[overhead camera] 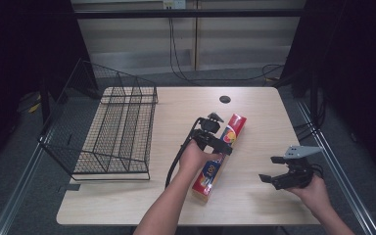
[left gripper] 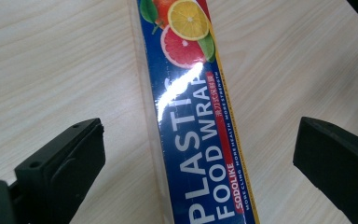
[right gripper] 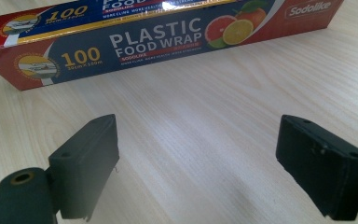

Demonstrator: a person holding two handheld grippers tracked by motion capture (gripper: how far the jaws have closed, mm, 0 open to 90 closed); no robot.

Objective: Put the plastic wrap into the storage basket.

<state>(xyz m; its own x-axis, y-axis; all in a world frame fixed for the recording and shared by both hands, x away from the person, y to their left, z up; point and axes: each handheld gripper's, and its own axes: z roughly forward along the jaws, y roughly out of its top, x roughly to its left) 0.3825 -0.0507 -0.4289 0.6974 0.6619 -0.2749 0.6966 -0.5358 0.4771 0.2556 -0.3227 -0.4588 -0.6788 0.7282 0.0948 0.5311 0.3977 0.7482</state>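
A long box (overhead camera: 219,159) of plastic food wrap is laid flat on the table (overhead camera: 254,112), near its middle, running from the near edge away toward a small dark hole (overhead camera: 225,99) in the tabletop. The box is printed in red and blue, with citrus fruit pictured toward its far end and "100" marked toward the near end.

The left gripper (overhead camera: 214,131) is held over the box by the left hand (overhead camera: 193,156), about midway along its length. In the left gripper view, its jaws are seen spread wide, one on each side of the box (left gripper: 193,121), with bare wood visible between each jaw and the box (no contact can be made out). A black cable (overhead camera: 176,161) is trailed from this gripper toward the near edge.

The right gripper (overhead camera: 274,169) is held by the right hand (overhead camera: 316,191) well to the right of the box, low over the table, with a grey plate (overhead camera: 301,151) on top. In the right gripper view, its jaws are likewise seen spread apart with nothing between them but tabletop (right gripper: 191,154), and the box (right gripper: 158,37) is seen lying crosswise beyond them, apart from both.

A black wire rack (overhead camera: 115,127) is stood on the left part of the table, well apart from the box and both grippers.
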